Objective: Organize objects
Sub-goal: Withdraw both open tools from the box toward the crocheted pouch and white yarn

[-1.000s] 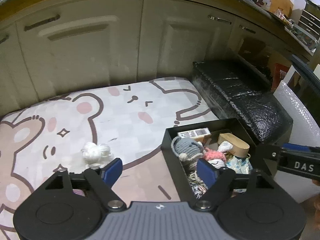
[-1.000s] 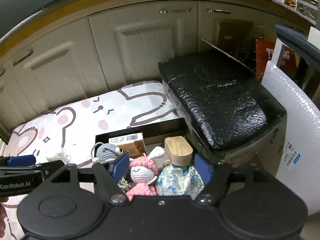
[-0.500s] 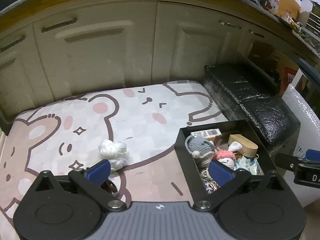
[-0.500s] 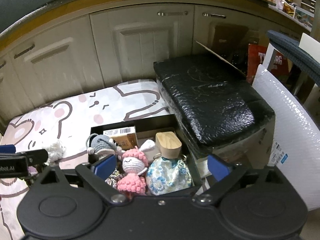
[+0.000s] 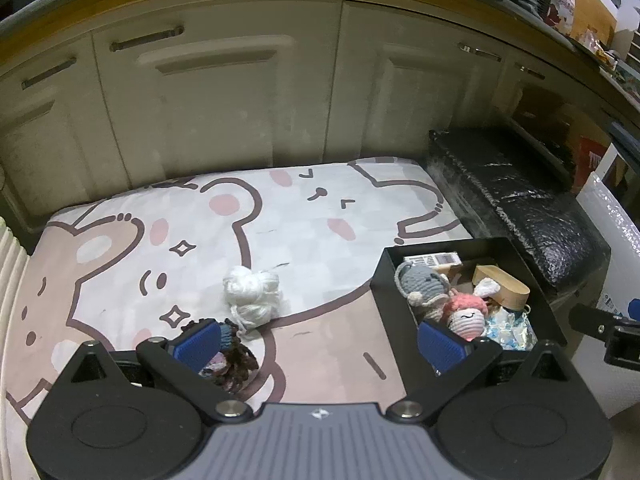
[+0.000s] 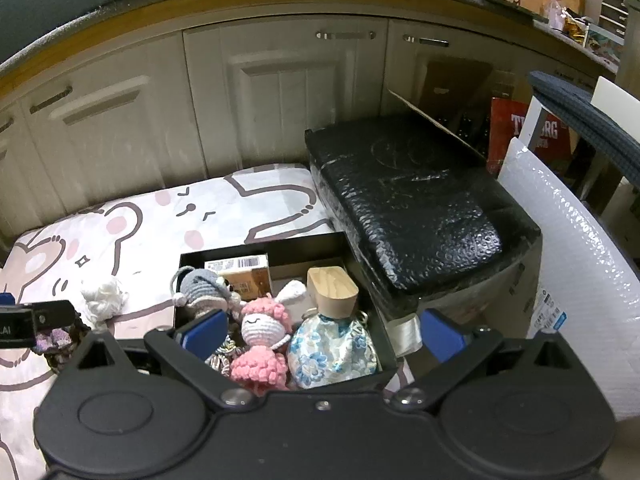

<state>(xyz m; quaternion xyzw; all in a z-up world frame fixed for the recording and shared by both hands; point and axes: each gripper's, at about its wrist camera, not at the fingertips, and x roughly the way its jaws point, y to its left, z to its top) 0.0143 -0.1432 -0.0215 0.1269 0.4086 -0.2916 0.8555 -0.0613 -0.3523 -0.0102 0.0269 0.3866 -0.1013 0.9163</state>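
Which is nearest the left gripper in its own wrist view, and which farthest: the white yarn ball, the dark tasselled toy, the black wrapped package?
1. Dark tasselled toy, beside the left finger.
2. White yarn ball, mid-mat.
3. Black wrapped package, far right.

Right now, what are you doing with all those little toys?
A person is tidying small things into a black box on a cartoon bear mat, holding a gripper in each hand. The box already holds a grey knitted mouse, a pink doll and a flowered pouch. The left gripper is open and empty; the right gripper is opening above the box, gripping nothing. A white yarn ball and a dark tassel toy wait on the mat.
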